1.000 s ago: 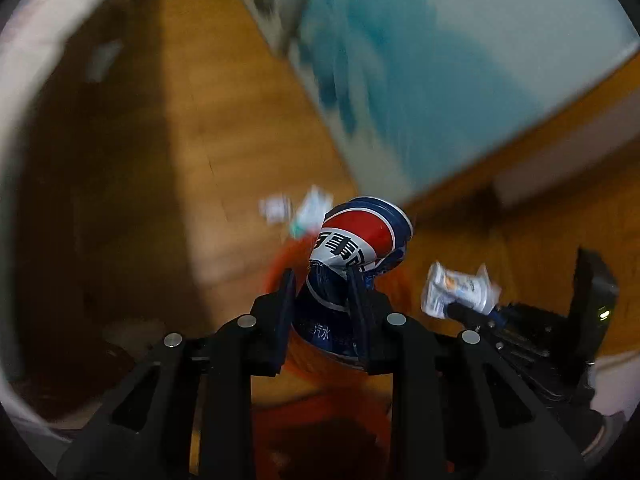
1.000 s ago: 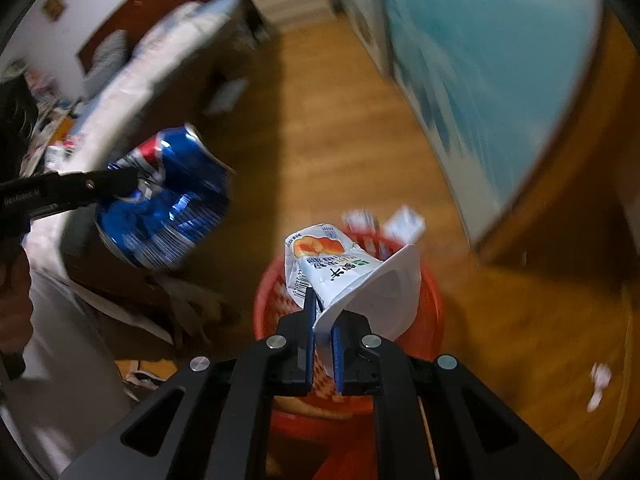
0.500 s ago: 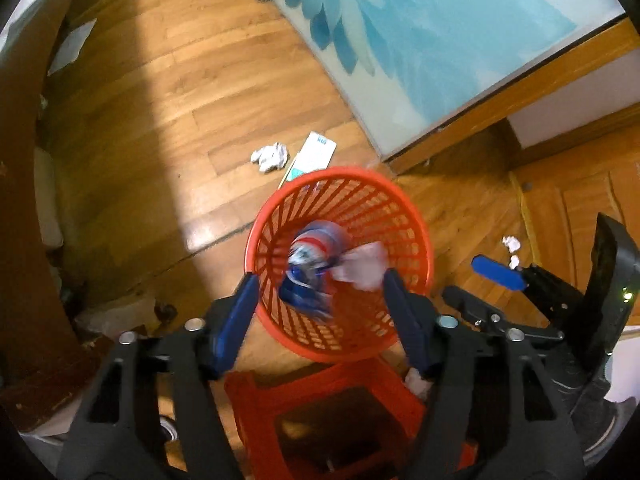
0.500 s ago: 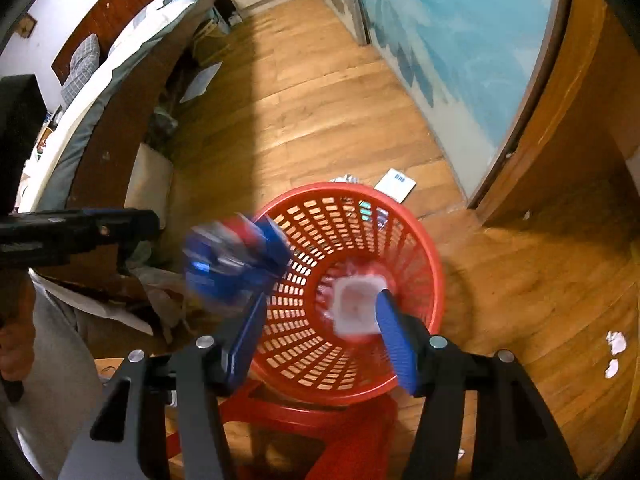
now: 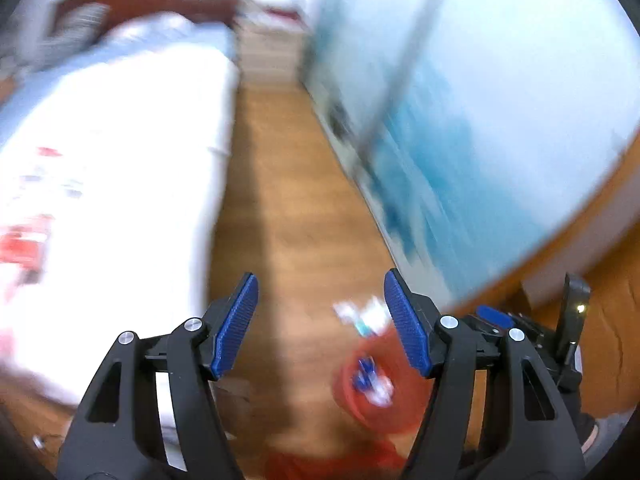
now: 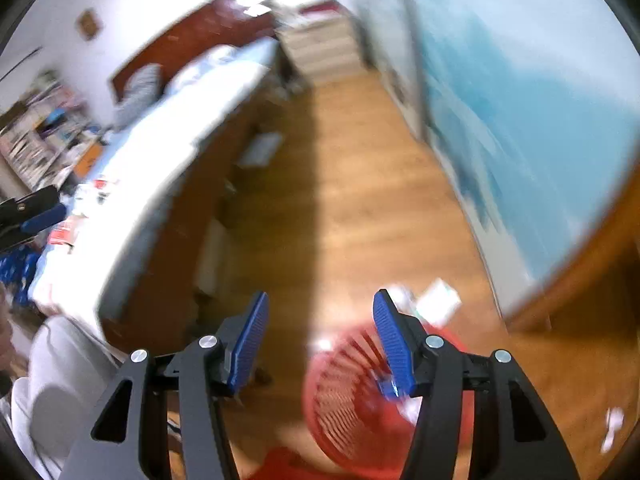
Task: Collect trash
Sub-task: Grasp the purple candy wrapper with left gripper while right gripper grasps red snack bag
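Red plastic basket (image 6: 360, 404) sits below both grippers, blue can (image 5: 370, 380) already inside. Left gripper (image 5: 320, 320) and right gripper (image 6: 318, 332) have just opened their jaws, nothing between. Next, aim for floor scraps (image 6: 436, 300); only the right view shows stray bits (image 6: 612, 424).

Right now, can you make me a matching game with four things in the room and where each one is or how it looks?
Things:
1. left tool
2. red basket
3. blue can
4. white scraps of paper

Places or states:
A. lying on the wood floor just beyond the basket
B. open, nothing between its blue pads
C. down inside the basket
D. standing on the floor below both tools, blurred

Pairs: 1-B, 2-D, 3-C, 4-A
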`<state>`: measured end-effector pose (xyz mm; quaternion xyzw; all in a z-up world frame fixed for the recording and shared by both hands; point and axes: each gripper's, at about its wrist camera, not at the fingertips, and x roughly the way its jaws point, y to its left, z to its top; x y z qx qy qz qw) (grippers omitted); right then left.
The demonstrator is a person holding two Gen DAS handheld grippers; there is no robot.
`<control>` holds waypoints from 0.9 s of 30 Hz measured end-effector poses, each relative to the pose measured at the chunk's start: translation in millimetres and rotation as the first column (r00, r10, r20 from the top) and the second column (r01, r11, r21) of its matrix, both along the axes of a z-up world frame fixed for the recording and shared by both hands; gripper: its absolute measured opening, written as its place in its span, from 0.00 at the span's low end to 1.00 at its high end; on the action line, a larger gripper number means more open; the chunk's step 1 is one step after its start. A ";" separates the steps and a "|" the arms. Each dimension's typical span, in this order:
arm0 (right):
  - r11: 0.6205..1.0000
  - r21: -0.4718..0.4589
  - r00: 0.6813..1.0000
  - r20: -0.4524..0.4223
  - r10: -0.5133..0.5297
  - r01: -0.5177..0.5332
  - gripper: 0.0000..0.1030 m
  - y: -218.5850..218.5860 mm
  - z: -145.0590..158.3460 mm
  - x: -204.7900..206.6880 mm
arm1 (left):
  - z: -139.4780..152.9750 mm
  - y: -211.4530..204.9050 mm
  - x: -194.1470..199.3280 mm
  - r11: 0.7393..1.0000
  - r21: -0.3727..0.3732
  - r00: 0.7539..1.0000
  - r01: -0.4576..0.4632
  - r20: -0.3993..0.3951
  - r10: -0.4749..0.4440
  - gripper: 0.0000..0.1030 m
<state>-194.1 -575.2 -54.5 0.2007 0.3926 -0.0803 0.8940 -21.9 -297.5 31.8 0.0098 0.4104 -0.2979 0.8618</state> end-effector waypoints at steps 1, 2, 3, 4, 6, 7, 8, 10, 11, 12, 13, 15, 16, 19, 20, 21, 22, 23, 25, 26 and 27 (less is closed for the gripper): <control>0.999 -0.016 0.999 0.038 0.038 -0.037 0.54 15.9 16.4 15.6 | 17.7 38.8 0.1 0.998 -0.013 0.996 -0.068 0.050 0.068 0.64; 0.996 -0.035 0.994 0.076 0.082 -0.079 0.54 34.6 32.8 31.3 | 26.2 62.7 0.0 0.994 -0.016 0.991 -0.112 0.077 0.113 0.64; 0.992 -0.048 0.986 0.111 0.124 -0.119 0.54 53.3 47.8 45.5 | 35.2 93.2 -1.5 0.985 -0.020 0.980 -0.169 0.104 0.170 0.64; 0.985 -0.051 0.975 0.146 0.168 -0.162 0.54 73.8 62.1 59.0 | 40.1 119.8 -3.5 0.976 -0.027 0.969 -0.216 0.120 0.218 0.64; 0.965 -0.056 0.942 0.209 0.261 -0.255 0.54 118.0 88.0 84.0 | 46.8 174.5 -11.8 0.947 -0.032 0.935 -0.319 0.151 0.320 0.64; 0.953 -0.059 0.925 0.226 0.304 -0.299 0.54 140.2 96.7 93.8 | 46.9 193.7 -15.9 0.935 -0.034 0.920 -0.354 0.166 0.355 0.64; 0.937 -0.058 0.907 0.239 0.348 -0.344 0.53 163.9 102.0 104.1 | 43.9 215.4 -20.5 0.919 -0.036 0.903 -0.392 0.178 0.392 0.64; 0.910 -0.047 0.878 0.248 0.410 -0.412 0.53 206.8 104.5 118.1 | 30.1 251.7 -24.6 0.888 -0.055 0.874 -0.456 0.157 0.459 0.64; 0.896 -0.047 0.865 0.245 0.439 -0.441 0.52 226.7 103.5 124.0 | 25.6 261.7 -24.0 0.878 -0.063 0.866 -0.474 0.144 0.478 0.64; 0.884 -0.049 0.853 0.243 0.461 -0.464 0.52 244.3 101.8 128.1 | 18.1 273.5 -24.4 0.864 -0.067 0.855 -0.499 0.129 0.503 0.64; 0.874 -0.048 0.843 0.239 0.481 -0.484 0.52 258.6 100.3 131.5 | 14.7 280.5 -22.2 0.857 -0.070 0.848 -0.510 0.124 0.515 0.64; 0.853 -0.043 0.827 0.225 0.516 -0.520 0.52 284.1 95.7 137.3 | 4.0 289.3 -23.2 0.846 -0.080 0.839 -0.527 0.110 0.533 0.64; 0.845 -0.043 0.820 0.217 0.529 -0.534 0.52 294.0 94.7 140.7 | -0.6 293.4 -21.5 0.843 -0.085 0.837 -0.531 0.103 0.537 0.64; 0.822 -0.041 0.803 0.191 0.565 -0.568 0.52 318.5 90.5 157.9 | -4.1 303.9 -20.5 0.841 -0.097 0.835 -0.532 0.102 0.540 0.64; 0.817 -0.045 0.799 0.187 0.572 -0.575 0.53 327.0 88.3 169.8 | -6.4 304.2 -19.3 0.841 -0.104 0.835 -0.532 0.102 0.541 0.64; 0.810 -0.058 0.793 0.179 0.583 -0.583 0.53 334.3 86.7 180.7 | -8.2 309.0 -21.8 0.839 -0.113 0.834 -0.531 0.102 0.542 0.64; 0.805 -0.088 0.787 0.172 0.592 -0.586 0.55 340.7 83.0 190.9 | -12.0 311.0 -20.2 0.837 -0.125 0.834 -0.532 0.096 0.544 0.64; 0.798 -0.112 0.781 0.165 0.603 -0.592 0.60 352.8 78.0 205.6 | -13.2 313.6 -22.4 0.837 -0.130 0.834 -0.532 0.092 0.544 0.64; 0.769 -0.161 0.758 0.137 0.638 -0.618 0.71 375.4 66.4 234.6 | -21.1 319.5 -21.3 0.836 -0.136 0.835 -0.532 0.078 0.544 0.64; 0.760 -0.192 0.754 0.119 0.646 -0.621 0.71 388.1 60.3 249.1 | -25.4 321.3 -19.3 0.835 -0.134 0.836 -0.534 0.067 0.545 0.64; 0.753 -0.220 0.752 0.106 0.650 -0.620 0.71 399.8 55.4 262.4 | -28.9 323.4 -17.7 0.834 -0.133 0.836 -0.536 0.060 0.546 0.64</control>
